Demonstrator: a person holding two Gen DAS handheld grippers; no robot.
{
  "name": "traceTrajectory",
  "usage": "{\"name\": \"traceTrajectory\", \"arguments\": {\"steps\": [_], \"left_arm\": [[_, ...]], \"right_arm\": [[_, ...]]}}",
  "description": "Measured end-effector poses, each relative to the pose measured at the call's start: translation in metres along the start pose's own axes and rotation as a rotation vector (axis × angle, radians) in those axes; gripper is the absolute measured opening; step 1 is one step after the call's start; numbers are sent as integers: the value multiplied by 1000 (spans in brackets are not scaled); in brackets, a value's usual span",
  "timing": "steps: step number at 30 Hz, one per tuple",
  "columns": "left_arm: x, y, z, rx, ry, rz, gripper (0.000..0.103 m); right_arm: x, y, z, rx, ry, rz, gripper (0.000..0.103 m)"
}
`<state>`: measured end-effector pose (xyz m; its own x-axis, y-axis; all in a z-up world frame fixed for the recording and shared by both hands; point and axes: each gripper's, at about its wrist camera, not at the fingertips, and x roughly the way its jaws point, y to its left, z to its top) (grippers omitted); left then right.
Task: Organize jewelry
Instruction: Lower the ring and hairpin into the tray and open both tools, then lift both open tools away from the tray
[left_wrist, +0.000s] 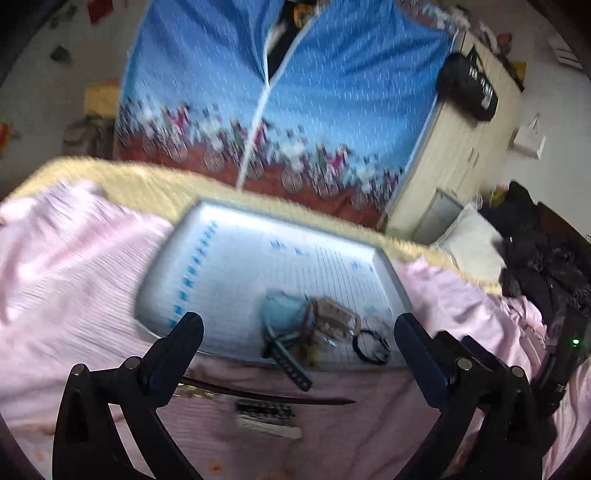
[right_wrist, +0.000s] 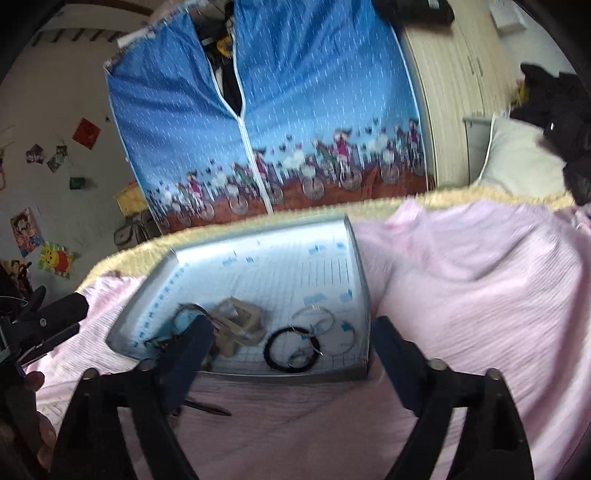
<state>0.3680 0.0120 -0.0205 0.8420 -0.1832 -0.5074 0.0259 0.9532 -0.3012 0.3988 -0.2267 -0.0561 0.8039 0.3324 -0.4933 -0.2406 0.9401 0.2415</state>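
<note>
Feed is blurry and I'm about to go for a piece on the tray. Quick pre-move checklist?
1. Left gripper open and empty: ok.
2. Right gripper open and empty: ok.
3. Tray lying flat on the pink sheet: ok.
4. Black ring lying apart from the pile, reachable: ok.
5. Beige bracelet free of the cords beside it: cannot tell, it is blurred and tangled-looking.
6. Dark strap fully inside the tray: not ok, it hangs over the near rim.
</note>
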Motion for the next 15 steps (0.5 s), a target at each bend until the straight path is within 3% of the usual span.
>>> {"name": "traceTrajectory", "arguments": {"steps": [2, 9, 15], "left_arm": [[-18, -1, -1, 23, -30, 25, 102], [-77, 1, -14, 84, -74, 88, 102], [-122, 12, -36, 86, -80, 95, 102]], "right_arm": [[-17, 9, 2, -24, -35, 6, 103], [-80, 46, -3, -124, -157, 44, 103], [-119, 67, -22, -142, -190, 53, 103]]}}
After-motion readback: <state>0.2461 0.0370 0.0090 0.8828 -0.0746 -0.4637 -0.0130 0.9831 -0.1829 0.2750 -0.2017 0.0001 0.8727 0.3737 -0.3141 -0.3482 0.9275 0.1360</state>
